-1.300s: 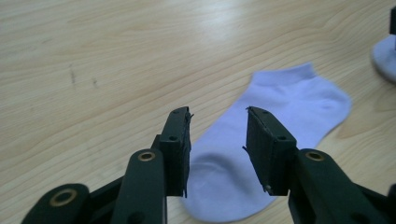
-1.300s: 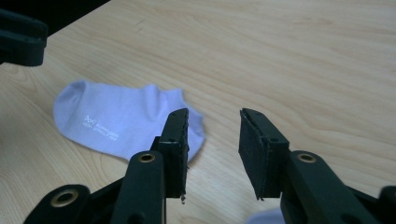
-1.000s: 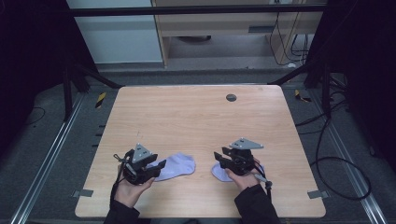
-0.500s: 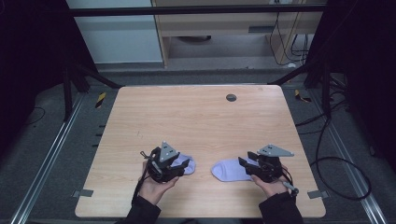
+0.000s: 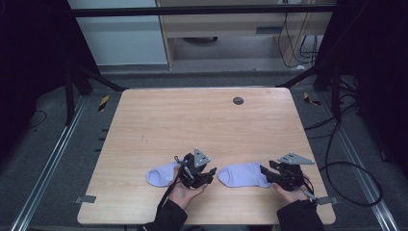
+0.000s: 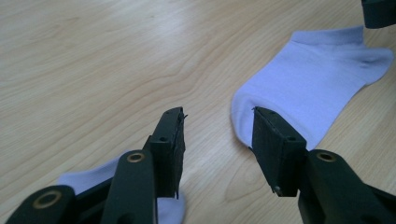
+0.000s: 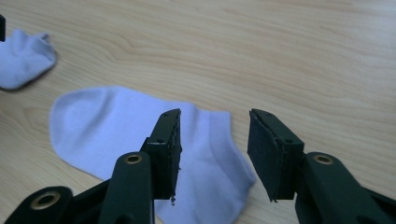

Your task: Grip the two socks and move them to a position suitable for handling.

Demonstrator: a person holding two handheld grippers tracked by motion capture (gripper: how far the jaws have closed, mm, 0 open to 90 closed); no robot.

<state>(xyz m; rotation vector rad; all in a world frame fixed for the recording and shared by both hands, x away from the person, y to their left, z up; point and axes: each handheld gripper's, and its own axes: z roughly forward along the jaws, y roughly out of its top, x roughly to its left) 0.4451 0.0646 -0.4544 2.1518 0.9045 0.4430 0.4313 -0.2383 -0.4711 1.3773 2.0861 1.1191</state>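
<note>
- Two pale lilac ankle socks lie flat near the table's (image 5: 144, 120) front edge: the left sock (image 5: 161, 175), the right sock (image 5: 243, 174).
- Left gripper (image 5: 207, 174), jaws apart and just closing slightly on nothing, sits between them, hiding the left sock's end.
- Right gripper (image 5: 263, 173), jaws likewise apart, closing slightly and empty, covers the right sock's cuff end.

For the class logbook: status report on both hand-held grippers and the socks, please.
Left hand-held gripper open, between the socks. Right hand-held gripper open at right sock, not gripping. Left sock flat on table. Nothing in the way.
</note>
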